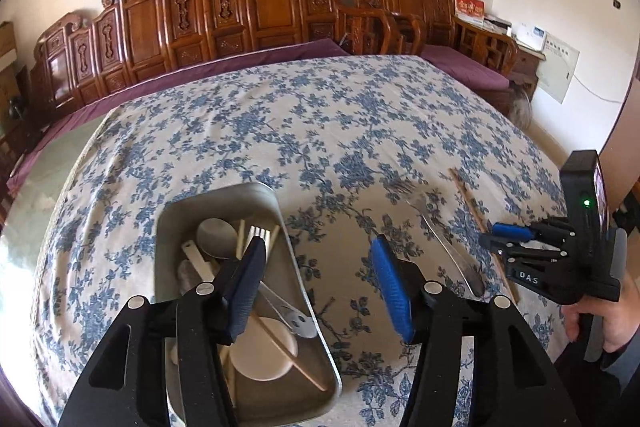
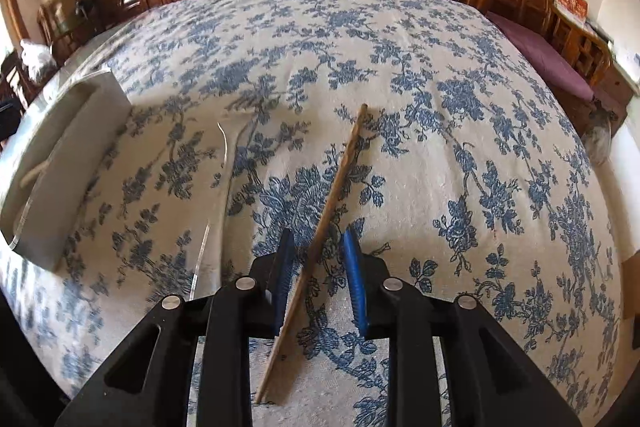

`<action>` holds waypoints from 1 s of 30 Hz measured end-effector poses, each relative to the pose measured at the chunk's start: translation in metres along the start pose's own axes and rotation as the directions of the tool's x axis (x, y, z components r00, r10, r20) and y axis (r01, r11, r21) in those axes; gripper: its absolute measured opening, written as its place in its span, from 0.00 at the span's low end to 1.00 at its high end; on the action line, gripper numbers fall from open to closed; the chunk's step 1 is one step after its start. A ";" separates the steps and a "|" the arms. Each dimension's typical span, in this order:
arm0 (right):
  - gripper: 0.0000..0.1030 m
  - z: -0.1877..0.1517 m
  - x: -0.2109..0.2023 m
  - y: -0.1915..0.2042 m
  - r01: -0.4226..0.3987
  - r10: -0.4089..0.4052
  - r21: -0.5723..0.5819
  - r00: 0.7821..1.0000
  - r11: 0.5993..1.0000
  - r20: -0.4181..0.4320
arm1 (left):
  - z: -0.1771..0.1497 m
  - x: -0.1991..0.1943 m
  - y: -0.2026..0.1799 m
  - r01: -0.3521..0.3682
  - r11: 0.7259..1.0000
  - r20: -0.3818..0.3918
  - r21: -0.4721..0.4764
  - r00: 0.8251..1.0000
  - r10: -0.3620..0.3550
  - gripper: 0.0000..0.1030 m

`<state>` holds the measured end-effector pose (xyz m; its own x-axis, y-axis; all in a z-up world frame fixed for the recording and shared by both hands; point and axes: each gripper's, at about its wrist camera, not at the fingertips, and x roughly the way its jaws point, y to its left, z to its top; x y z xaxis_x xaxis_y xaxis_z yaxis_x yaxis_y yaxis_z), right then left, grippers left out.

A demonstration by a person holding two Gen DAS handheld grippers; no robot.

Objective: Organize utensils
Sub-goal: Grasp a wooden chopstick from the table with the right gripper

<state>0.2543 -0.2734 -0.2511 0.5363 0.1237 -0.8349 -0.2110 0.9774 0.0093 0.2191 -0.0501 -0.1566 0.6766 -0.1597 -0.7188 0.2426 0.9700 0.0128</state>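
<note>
- Closest to the left camera is the left tool [image 1: 320, 283], blue pads spread wide with nothing between them. One finger hangs over the tray, the other over bare cloth.
- Right under it sits the metal tray [image 1: 170, 227], on the flowery blue-and-white tablecloth [image 1: 280, 131] covering the table. Pretty full already: a white round-bowled spoon [image 1: 264, 351] at the near end, a light wooden chopstick [image 1: 288, 349] lying across it, a slotted metal utensil [image 1: 294, 319] beside that, then a metal spoon [image 1: 216, 237], fork tines [image 1: 259, 230] and a white handle [image 1: 198, 263] toward the far end.
- Right wrist view: the right tool [image 2: 318, 283] is down low with its pads partly open, straddling a wooden chopstick [image 2: 320, 239]. There's a visible gap on both sides, so it isn't clamping the stick, which lies on the cloth, running diagonally away.
- Just left of that stick there's a metal fork [image 1: 436, 227] lying loose on the cloth. It's badly blurred in the right view.
- The only writing I can actually read is "DAS" on a small label [image 1: 527, 277] on the right tool's body, seen from the left camera.
- Further back, carved wooden benches [image 1: 256, 7] with purple cushions [image 1: 468, 69] line the wall. A red box [image 1: 469, 7] with gold characters sits on a side table. Can't read it.
</note>
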 end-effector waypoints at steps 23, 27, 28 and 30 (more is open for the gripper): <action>0.06 0.007 0.004 -0.049 -0.097 0.091 0.060 0.992 0.994 0.083 | 0.003 0.023 -0.059 -0.025 0.994 -0.051 0.110 0.998 0.031 0.52; 0.06 0.011 0.004 -0.060 -0.133 0.122 0.113 0.987 0.985 0.101 | 0.008 0.040 -0.070 -0.017 0.995 -0.084 0.101 0.996 0.025 0.52; 0.06 0.012 0.003 -0.061 -0.139 0.126 0.119 0.986 0.983 0.105 | 0.010 0.045 -0.073 -0.012 0.996 -0.092 0.093 0.996 0.020 0.52; 0.06 0.013 0.002 -0.062 -0.151 0.136 0.129 0.984 0.980 0.116 | 0.013 0.052 -0.077 -0.001 0.996 -0.104 0.086 0.994 0.010 0.52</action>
<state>0.2792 -0.3319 -0.2457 0.5940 0.2745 -0.7562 -0.1825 0.9615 0.2056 0.2446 -0.1354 -0.1863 0.6027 -0.1302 -0.7873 0.3007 0.9509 0.0729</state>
